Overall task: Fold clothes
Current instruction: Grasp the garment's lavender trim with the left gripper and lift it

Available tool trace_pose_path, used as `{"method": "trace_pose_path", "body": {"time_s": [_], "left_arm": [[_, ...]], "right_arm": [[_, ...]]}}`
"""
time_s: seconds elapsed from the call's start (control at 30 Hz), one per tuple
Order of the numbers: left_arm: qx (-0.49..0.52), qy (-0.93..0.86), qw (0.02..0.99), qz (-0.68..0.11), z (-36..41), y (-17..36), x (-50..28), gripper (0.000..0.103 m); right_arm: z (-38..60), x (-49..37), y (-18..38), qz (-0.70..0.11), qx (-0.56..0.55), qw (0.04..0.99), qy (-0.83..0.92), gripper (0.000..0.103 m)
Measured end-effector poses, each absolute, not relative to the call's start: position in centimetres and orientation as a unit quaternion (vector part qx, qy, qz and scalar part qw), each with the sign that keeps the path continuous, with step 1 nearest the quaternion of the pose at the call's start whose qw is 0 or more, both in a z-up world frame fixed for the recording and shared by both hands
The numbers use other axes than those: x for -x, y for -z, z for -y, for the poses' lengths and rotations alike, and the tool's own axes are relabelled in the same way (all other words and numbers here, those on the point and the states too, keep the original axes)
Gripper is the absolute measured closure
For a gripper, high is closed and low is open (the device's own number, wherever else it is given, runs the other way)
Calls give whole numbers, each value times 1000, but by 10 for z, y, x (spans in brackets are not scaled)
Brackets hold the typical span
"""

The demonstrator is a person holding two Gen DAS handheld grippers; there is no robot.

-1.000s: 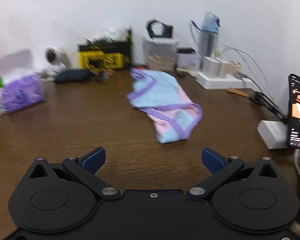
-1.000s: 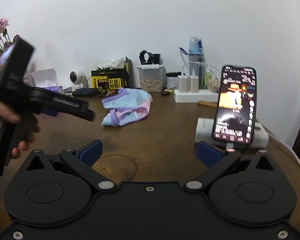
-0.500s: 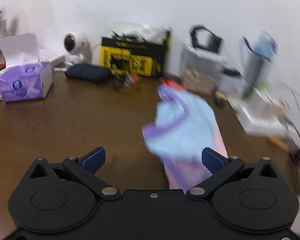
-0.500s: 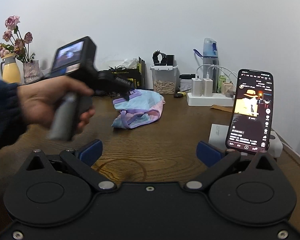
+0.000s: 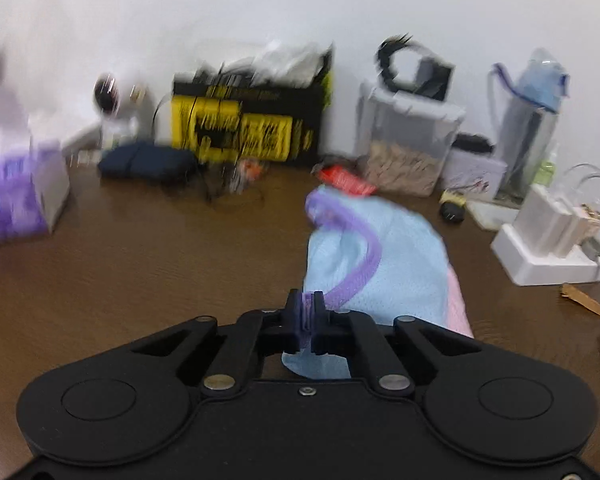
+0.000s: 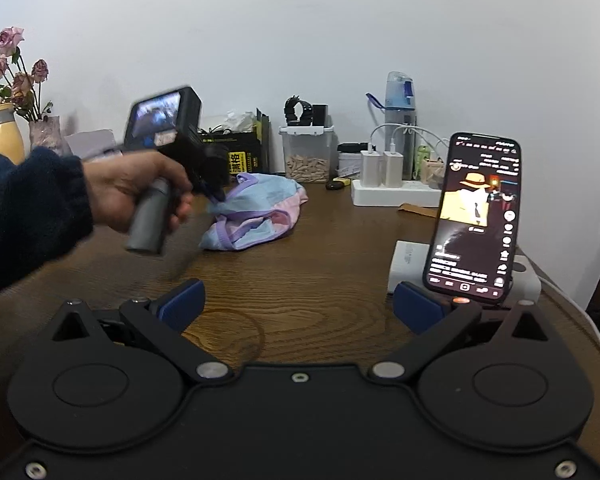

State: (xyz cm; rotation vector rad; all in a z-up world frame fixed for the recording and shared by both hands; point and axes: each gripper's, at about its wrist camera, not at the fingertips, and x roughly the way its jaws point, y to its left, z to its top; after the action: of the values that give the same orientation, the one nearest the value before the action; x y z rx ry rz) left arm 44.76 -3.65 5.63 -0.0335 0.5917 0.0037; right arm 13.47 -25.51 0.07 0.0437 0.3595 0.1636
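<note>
One second back the left gripper (image 5: 307, 322) stood with its jaws wide apart and the garment (image 5: 384, 264) lay well ahead of it on the bench (image 5: 140, 272); since then it has travelled up to the garment, and its jaws have just been closing, so that they now meet on the purple trim (image 5: 356, 276) at the garment's near edge, with a fold of that trim pinched between the pads. In the right wrist view the person's hand (image 6: 136, 196), in a dark blue sleeve (image 6: 28, 216), grips the left gripper's grey handle just left of the garment, where earlier that hand was farther off to the left. The garment, light blue and pink with purple edging, lies crumpled on the brown wooden bench; behind it stand a yellow and black box (image 5: 252, 128) and a clear container (image 5: 408, 148), and to its right a white power strip (image 5: 548, 256). The right gripper (image 6: 300, 308) has kept its place, near the bench's front edge and well short of the garment, with its blue-padded jaws spread wide and nothing between them. A lit phone (image 6: 476, 220) stands upright to the right of the garment, just beyond the right gripper's right finger.
</note>
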Motion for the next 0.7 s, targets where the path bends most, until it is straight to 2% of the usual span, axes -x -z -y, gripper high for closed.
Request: {"method": "trace_pose_path", "body": {"time_s": [0.17, 0.27, 0.33, 0.37, 0.47, 0.5, 0.57, 0.6, 0.63, 0.7], "left_arm": [[-53, 31, 977, -206, 25, -168, -433, 101], [-87, 96, 975, -180, 28, -227, -383, 101], [-103, 121, 971, -178, 30, -233, -354, 101], [-124, 154, 963, -182, 35, -226, -315, 101], [-123, 161, 955, -215, 33, -189, -269, 98], [-116, 157, 953, -233, 32, -176, -261, 93], [-110, 140, 941, -286, 29, -138, -262, 52], [-112, 130, 940, -295, 28, -129, -267, 17], [-119, 106, 937, -310, 27, -109, -278, 11], [-129, 85, 936, -316, 23, -92, -297, 11]], "right_arm": [[258, -130, -5, -165, -33, 983, -70, 1], [259, -126, -10, -163, -71, 980, -85, 1], [258, -123, -11, -165, -74, 979, -96, 1], [257, -121, -11, -166, -75, 978, -101, 1], [253, -110, -13, -152, -61, 981, -107, 1], [252, -107, -14, -148, -55, 982, -107, 1], [251, -102, -14, -144, -42, 983, -105, 1], [250, -100, -14, -147, -39, 983, -105, 1], [249, -99, -13, -153, -37, 982, -103, 1], [246, -96, -14, -157, -37, 982, -102, 1]]}}
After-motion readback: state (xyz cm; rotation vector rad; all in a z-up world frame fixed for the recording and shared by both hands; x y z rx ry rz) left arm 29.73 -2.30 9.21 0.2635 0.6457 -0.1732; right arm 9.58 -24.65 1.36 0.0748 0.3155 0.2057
